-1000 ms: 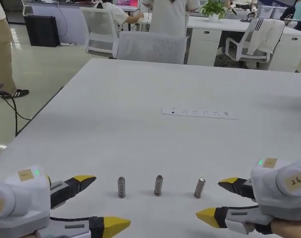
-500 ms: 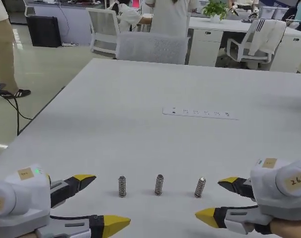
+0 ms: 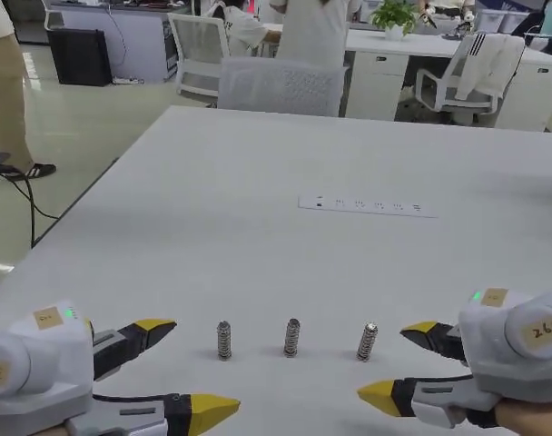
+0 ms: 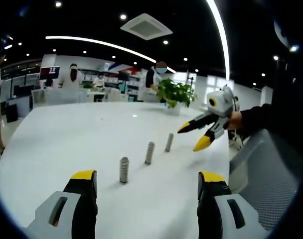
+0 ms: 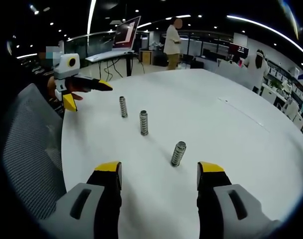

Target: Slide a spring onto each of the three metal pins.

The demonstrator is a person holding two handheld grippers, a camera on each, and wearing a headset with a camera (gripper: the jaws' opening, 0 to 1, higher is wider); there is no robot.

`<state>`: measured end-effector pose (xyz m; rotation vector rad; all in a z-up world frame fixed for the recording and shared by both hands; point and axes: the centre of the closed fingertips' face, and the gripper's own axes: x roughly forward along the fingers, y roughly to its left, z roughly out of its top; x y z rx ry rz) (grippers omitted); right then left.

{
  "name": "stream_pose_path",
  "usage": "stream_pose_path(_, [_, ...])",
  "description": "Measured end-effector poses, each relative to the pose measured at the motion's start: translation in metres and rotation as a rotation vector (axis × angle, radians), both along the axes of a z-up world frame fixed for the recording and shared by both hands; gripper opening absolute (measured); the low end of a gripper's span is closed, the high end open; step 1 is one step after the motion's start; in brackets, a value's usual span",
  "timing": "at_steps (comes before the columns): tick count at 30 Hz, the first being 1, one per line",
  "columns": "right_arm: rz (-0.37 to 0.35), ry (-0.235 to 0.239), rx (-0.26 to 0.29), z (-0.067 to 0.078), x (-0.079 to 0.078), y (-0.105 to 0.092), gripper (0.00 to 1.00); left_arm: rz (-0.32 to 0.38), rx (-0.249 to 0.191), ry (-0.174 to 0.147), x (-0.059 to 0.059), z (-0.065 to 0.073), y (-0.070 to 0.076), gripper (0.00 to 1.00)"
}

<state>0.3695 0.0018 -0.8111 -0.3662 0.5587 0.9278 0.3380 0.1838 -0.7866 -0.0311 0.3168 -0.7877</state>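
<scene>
Seemingly all three springs [image 3: 291, 338] stand seated (rightmost leaning). Left hand-held gripper [image 3: 194, 366] and right hand-held gripper [image 3: 391, 363] gape empty; a stray jaw could topple one.

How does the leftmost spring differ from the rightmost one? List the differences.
Pose: the leftmost spring stands straight up, while the rightmost spring leans to the right in the head view. Place: the leftmost spring is nearest the left gripper, the rightmost spring nearest the right gripper. Shared: both are grey metal coils standing on the white table, and the open grippers touch neither.
</scene>
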Motion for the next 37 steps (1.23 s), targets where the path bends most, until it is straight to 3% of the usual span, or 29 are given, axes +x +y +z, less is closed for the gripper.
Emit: stream_pose_path(37, [-0.007,-0.006,-0.003,-0.0012,0.0014,-0.0017,0.63,-0.005,0.003,0.011,0.0008,-0.0032,-0.0036,0.81])
